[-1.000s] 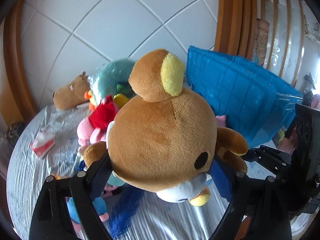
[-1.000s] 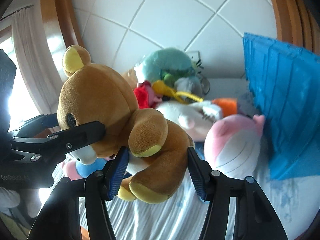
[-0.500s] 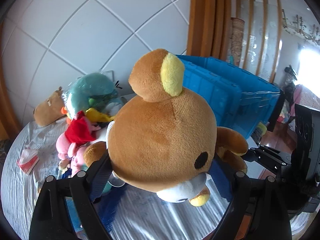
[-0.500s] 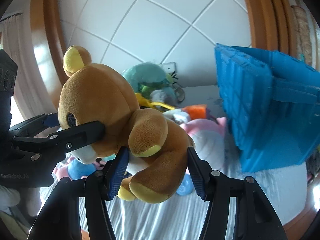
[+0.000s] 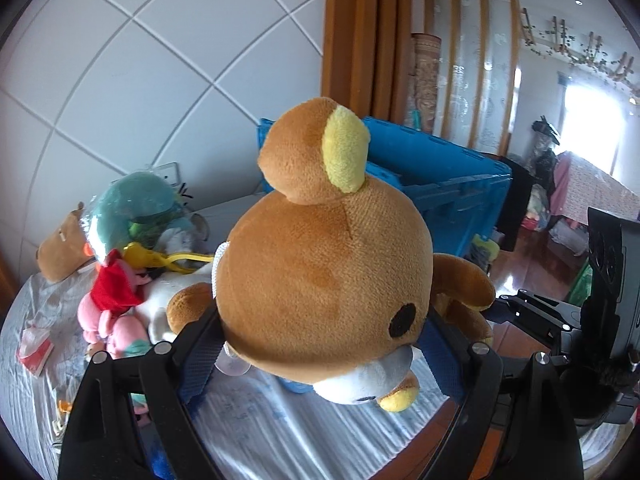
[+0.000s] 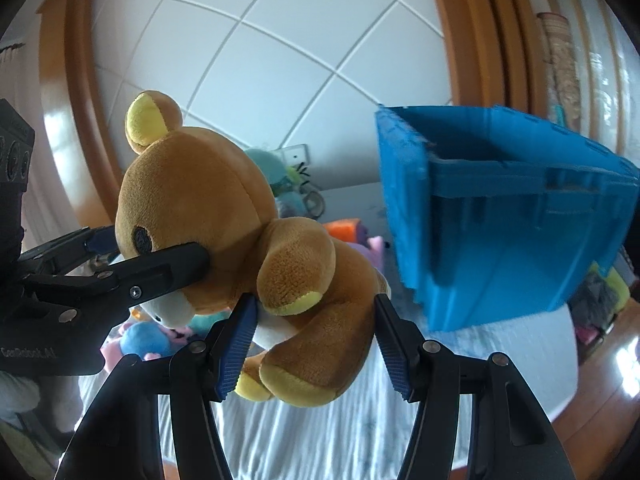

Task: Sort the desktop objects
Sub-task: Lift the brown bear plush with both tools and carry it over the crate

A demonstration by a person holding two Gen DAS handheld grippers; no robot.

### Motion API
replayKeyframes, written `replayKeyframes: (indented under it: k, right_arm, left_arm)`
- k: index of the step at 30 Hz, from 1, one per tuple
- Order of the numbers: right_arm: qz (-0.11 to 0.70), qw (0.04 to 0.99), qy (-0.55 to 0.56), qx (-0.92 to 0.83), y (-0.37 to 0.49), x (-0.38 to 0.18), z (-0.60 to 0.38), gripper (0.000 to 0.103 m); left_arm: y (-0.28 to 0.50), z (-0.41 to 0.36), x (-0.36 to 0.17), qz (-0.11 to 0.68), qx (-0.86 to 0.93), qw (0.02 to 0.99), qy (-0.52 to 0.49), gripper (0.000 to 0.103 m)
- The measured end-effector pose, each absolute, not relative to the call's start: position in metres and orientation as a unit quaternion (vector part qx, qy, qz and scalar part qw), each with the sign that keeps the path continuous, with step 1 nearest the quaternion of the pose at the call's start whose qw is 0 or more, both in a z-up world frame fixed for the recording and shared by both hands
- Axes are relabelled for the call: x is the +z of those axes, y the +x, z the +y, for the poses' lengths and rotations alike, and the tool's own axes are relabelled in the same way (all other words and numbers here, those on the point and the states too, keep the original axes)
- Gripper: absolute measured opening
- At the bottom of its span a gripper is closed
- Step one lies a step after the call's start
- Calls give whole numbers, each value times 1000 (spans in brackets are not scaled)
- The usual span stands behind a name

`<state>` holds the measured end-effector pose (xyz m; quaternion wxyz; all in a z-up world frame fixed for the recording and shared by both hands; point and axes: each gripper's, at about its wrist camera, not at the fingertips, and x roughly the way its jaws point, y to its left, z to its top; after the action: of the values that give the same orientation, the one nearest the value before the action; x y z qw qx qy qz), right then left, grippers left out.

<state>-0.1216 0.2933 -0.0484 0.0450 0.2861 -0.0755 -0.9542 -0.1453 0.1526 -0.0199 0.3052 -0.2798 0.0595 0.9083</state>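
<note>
The brown teddy bear (image 5: 320, 280) is gripped at the head by the left gripper (image 5: 320, 356) and clamped round the body by the right gripper (image 6: 316, 336), lifted above the worktop (image 6: 320, 432). A blue crate (image 6: 500, 220) is seen at 2 o'clock, more plush toys (image 5: 120, 240) piled at 10 o'clock.

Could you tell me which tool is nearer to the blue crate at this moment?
Right, by a small margin. The right tool grips the brown bear's body, the end facing the blue crate; the left tool clamps its head, on the bear's far side from the crate.
</note>
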Motion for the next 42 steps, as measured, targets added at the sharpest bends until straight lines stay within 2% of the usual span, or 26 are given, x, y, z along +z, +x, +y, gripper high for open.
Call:
replayKeyframes:
  k: [10,16,28,35,42]
  right_arm:
    - [-86,9,262,-961,-99,-26,336,58]
    - [-69,-1,233,-970,-103,10,380,58]
    - [-34,10,192,-981,-172,79,482,58]
    - [-19,29,238,-971,-248,78,557,58]
    - [-35,41,333,-941,-312,34,609,58]
  left_arm:
    - [-136,205,9,67,903,344,-249,89]
    - [-141,245,45,63,909,354,-211,89]
    - [-224,356,99,35,920,342,-187,89]
    - [-305,421,81,26,908,334,-251,89]
    - [-379,472,30,18,872,317,-374,89]
